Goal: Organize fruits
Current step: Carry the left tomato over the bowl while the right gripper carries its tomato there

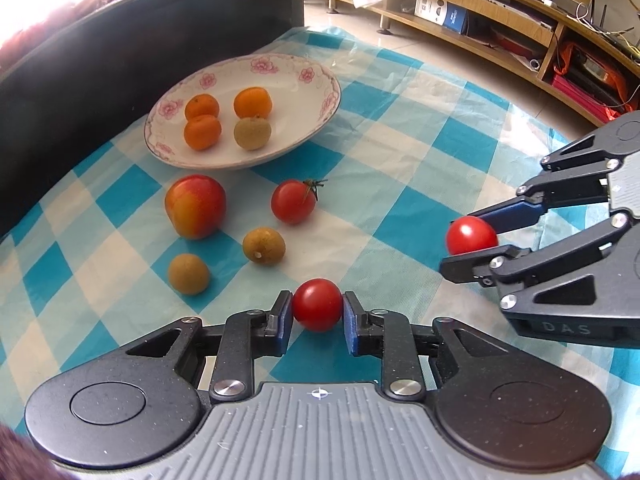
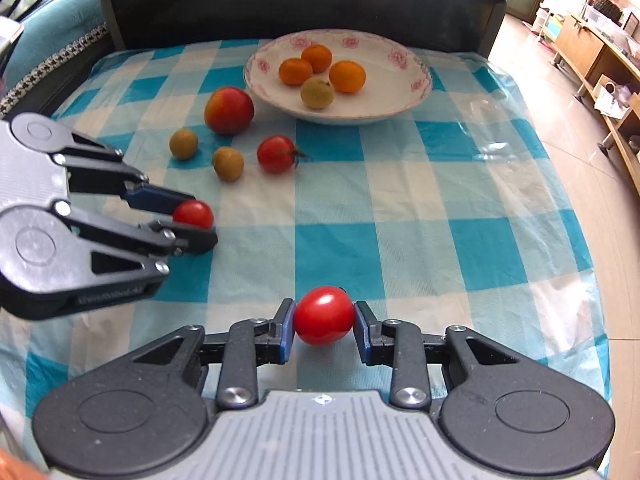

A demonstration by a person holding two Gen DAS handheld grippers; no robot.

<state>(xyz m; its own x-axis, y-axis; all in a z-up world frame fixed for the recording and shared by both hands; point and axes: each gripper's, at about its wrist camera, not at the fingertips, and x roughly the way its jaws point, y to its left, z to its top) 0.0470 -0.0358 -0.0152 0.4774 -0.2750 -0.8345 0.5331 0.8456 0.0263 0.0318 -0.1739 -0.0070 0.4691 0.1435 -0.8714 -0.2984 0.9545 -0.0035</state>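
Note:
My left gripper (image 1: pixel 317 312) is shut on a red cherry tomato (image 1: pixel 317 305); it also shows in the right wrist view (image 2: pixel 193 213). My right gripper (image 2: pixel 324 320) is shut on a second cherry tomato (image 2: pixel 324 315), also seen in the left wrist view (image 1: pixel 471 235). A white flowered plate (image 1: pixel 304 92) at the back holds three small oranges (image 1: pixel 202 132) and a brown longan (image 1: pixel 252 133). On the checked cloth lie a red-yellow apple-like fruit (image 1: pixel 195 206), a stemmed cherry tomato (image 1: pixel 293 201) and two longans (image 1: pixel 264 246) (image 1: pixel 188 273).
A blue-and-white checked cloth (image 2: pixel 400 208) covers the table. A dark sofa back (image 1: pixel 80 60) runs behind the plate. A wooden TV shelf (image 1: pixel 500 20) stands across the tiled floor on the right.

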